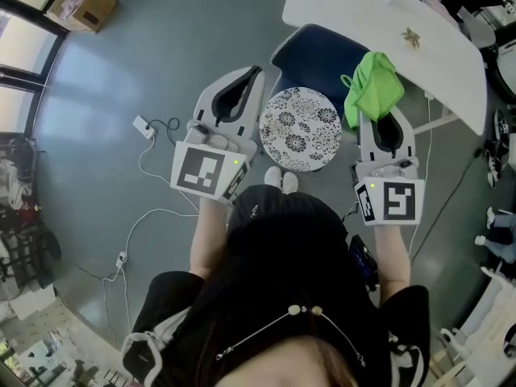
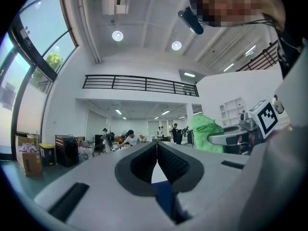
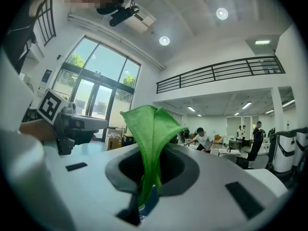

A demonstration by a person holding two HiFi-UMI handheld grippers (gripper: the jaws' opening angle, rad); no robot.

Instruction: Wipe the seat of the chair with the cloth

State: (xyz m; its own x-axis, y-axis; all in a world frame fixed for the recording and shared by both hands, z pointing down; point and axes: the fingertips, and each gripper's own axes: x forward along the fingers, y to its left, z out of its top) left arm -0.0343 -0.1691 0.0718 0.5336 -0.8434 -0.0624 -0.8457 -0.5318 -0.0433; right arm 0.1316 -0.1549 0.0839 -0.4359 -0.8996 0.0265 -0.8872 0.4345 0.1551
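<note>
Green cloth [image 1: 372, 87] sits pinched in the right gripper [image 1: 384, 127], two o'clock of the seat [image 1: 300, 127], ready for wiping; left gripper [image 1: 251, 77] clenched empty.

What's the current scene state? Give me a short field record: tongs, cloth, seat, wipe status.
left tongs: shut, nothing between them, held left of the seat
right tongs: shut on the cloth, held right of the seat
cloth: green, bunched, sticking up out of the right tongs
seat: round, black-and-white pattern, nothing on it, between the two tongs
contact: cloth not touching the seat
behind the seat: blue chair partly under a white table
wipe status: not started
</note>
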